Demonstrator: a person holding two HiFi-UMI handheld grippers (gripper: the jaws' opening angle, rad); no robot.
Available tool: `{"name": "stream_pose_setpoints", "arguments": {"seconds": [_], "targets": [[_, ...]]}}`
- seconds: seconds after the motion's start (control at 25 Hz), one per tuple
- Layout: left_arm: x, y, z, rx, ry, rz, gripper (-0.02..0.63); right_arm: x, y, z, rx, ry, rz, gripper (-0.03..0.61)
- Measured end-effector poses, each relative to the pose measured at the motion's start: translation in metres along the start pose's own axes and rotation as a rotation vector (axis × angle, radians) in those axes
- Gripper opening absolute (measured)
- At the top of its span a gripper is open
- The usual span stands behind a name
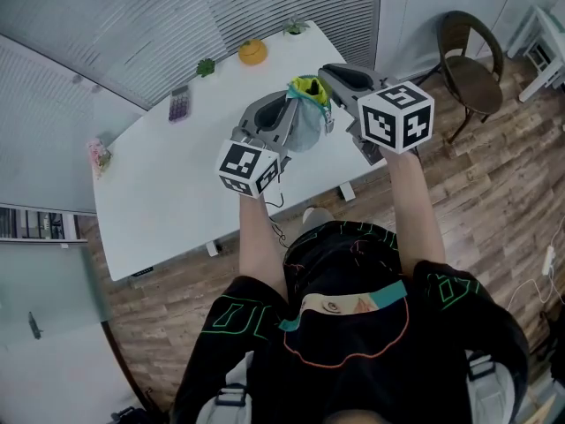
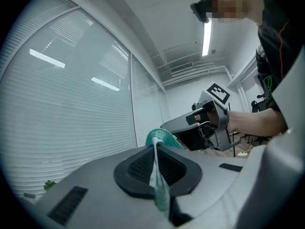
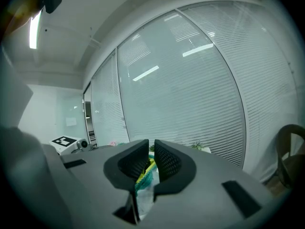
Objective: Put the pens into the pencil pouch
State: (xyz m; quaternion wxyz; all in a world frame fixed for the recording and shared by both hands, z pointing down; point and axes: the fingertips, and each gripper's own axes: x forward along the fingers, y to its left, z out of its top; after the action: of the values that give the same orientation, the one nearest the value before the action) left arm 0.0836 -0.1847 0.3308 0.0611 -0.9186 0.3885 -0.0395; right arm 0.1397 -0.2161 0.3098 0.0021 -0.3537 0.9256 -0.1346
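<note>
A translucent grey pencil pouch with a teal zipper edge hangs over the white table between my two grippers. My left gripper is shut on the pouch's rim; in the left gripper view a thin teal strip of pouch is pinched between the pads of the left gripper. My right gripper reaches in from the right and holds a yellow-green pen at the pouch's mouth. In the right gripper view the pen lies between the narrow-set pads of the right gripper, with the pouch just below.
Along the table's far edge sit an orange object, a small green plant, a purple-grey item and pink flowers. A brown chair stands on the wooden floor to the right. Blinds cover the glass wall behind.
</note>
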Motion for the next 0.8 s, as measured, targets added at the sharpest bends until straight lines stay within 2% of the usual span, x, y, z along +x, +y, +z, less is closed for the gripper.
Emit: {"name": "stream_pose_setpoints", "arguments": {"seconds": [0.2, 0.4, 0.6, 0.8], "targets": [[0.004, 0.01, 0.003, -0.007, 0.006, 0.056, 0.005, -0.008, -0.014, 0.005, 0.036, -0.048, -0.033, 0.003], [0.002, 0.026, 0.008, -0.021, -0.005, 0.149, 0.005, -0.016, -0.027, 0.006, 0.057, -0.075, -0.067, 0.003], [-0.007, 0.055, 0.003, -0.05, 0.021, 0.312, 0.005, -0.019, -0.042, 0.0, 0.034, -0.045, -0.133, 0.002], [-0.033, 0.087, -0.004, -0.115, 0.024, 0.502, 0.005, -0.014, -0.047, -0.007, 0.019, -0.023, -0.162, 0.003]]}}
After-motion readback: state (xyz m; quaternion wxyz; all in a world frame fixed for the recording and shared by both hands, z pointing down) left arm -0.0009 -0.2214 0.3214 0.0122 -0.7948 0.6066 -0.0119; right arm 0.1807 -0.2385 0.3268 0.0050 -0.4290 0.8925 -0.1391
